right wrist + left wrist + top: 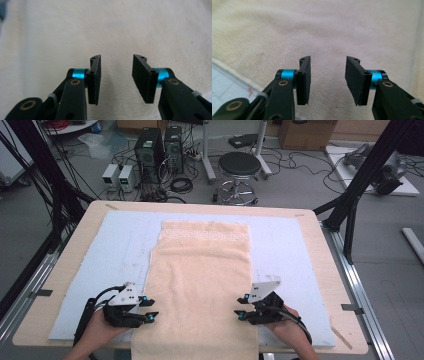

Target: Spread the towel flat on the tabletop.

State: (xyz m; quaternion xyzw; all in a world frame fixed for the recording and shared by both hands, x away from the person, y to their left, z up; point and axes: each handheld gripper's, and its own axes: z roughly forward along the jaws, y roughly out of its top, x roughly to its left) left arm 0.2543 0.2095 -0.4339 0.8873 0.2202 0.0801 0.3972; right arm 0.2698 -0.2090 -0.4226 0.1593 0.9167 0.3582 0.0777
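A peach towel (200, 280) lies flat lengthwise down the middle of a light blue mat (285, 250); its patterned hem is at the far end and its near end hangs over the table's front edge. My left gripper (151, 309) sits at the towel's left edge near the front, pointing inward. My right gripper (241, 307) faces it from the towel's right edge. In the left gripper view the gripper (328, 75) is open above the towel (324, 30) with nothing between the jaws. In the right gripper view the gripper (116, 75) is likewise open over the towel (112, 30).
The mat covers most of a wooden table (80, 235). Bare mat lies on both sides of the towel. Beyond the table stand a round stool (239, 167) and computer towers (160, 147) among cables. Black frame posts (367, 170) rise at the right and left.
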